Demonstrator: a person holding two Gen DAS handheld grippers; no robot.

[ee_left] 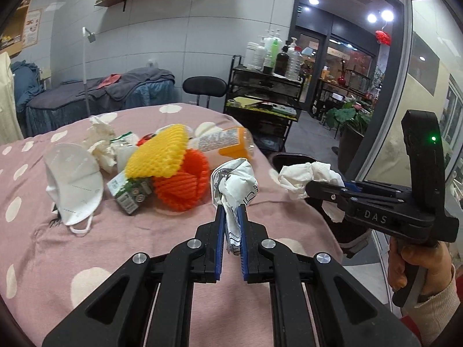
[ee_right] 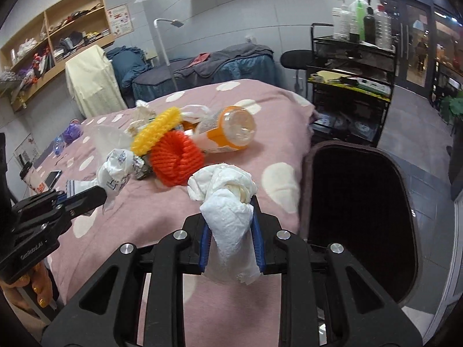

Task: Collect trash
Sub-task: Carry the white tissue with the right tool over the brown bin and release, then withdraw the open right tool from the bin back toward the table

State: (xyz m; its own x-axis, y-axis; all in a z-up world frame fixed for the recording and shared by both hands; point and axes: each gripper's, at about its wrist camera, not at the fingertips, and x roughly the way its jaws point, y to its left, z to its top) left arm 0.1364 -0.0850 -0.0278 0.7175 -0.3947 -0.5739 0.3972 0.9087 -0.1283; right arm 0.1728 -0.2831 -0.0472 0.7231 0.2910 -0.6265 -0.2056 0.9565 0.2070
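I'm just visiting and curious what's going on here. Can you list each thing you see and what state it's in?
Left tongs: shut on a crumpled printed wrapper.
Right tongs: shut on a white tissue wad.
Orange bottle: lying on its side.
Orange foam net: loose on the pink bedcover.
Yellow foam net: resting on the pile.
Face mask: lying unfolded.
Dark bin: open.

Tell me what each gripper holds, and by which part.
Left gripper pinches a crumpled printed wrapper by its lower tail. Right gripper clamps a wadded white tissue around its lower half.
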